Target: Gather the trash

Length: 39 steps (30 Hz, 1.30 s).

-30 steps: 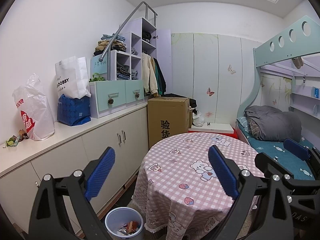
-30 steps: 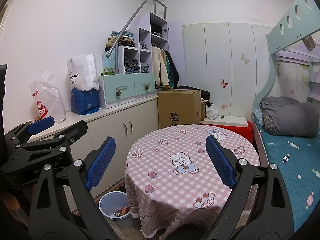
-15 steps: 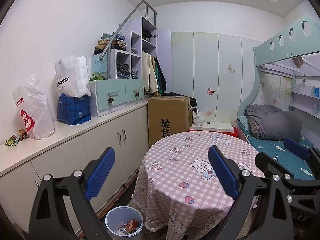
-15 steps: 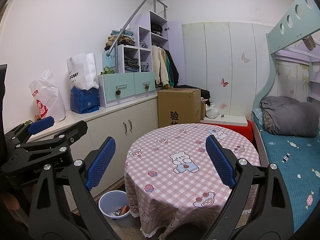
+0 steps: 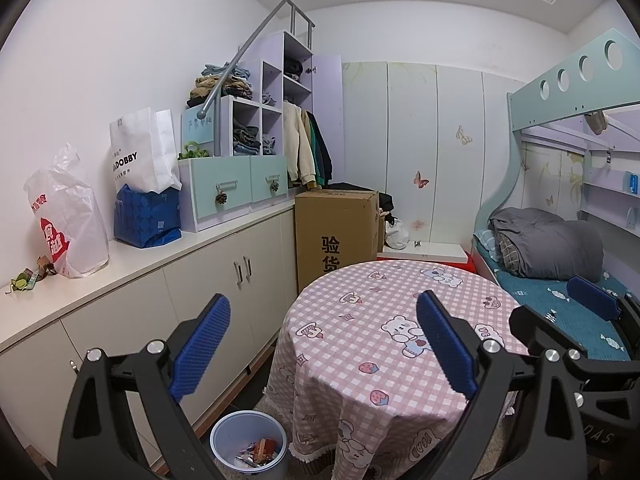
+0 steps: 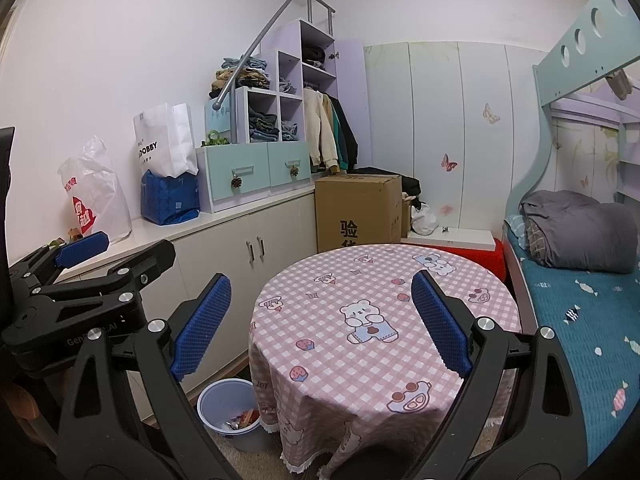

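A pale blue bin (image 5: 250,446) stands on the floor between the cabinet and the round table, with wrappers and scraps inside. It shows low left in the right wrist view too, as the bin (image 6: 228,412). Small crumpled scraps (image 5: 24,280) lie on the white counter at the far left. My left gripper (image 5: 322,344) is open and holds nothing, hovering in front of the table (image 5: 380,288). My right gripper (image 6: 320,324) is also open and empty, beside the left one. The table (image 6: 360,276) has a pink checked cloth with nothing on top.
A long white counter (image 5: 132,264) over cabinets runs along the left wall, with a white plastic bag (image 5: 68,220), a paper bag (image 5: 140,152) and a blue bag (image 5: 148,216). A cardboard box (image 5: 336,232) stands behind the table. A bunk bed (image 5: 552,296) borders the right.
Almost nothing: the room sits a touch higher in the left wrist view. Both grippers stay open and empty.
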Motion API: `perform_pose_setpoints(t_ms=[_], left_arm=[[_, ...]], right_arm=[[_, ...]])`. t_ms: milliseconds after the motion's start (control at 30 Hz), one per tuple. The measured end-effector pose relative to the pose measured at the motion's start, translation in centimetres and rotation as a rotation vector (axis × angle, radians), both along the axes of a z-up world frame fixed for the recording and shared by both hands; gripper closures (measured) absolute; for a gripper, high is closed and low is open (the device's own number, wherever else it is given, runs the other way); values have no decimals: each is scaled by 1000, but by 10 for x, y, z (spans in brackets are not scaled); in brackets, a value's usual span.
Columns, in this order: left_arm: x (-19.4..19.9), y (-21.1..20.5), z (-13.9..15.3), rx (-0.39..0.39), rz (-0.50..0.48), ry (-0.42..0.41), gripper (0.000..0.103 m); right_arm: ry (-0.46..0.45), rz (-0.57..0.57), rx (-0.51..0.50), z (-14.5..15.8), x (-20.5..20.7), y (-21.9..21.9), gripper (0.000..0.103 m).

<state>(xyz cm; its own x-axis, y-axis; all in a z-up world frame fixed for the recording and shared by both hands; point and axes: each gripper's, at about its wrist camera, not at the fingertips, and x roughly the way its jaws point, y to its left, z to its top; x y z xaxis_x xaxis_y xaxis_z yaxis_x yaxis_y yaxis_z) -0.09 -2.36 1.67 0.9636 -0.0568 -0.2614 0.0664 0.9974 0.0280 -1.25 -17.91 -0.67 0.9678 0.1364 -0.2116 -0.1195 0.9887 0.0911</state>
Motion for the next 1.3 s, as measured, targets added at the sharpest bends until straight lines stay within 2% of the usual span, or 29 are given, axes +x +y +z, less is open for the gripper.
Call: perform_pose_setpoints(t_ms=[700,1300], left_arm=[[0,1,-1,1,0,3,10],[4,4,-12,7,-7,17,10]], right_arm=[[4,1,-1,-3,1,1,13],[12,-3,-6,-7,1,-1,13]])
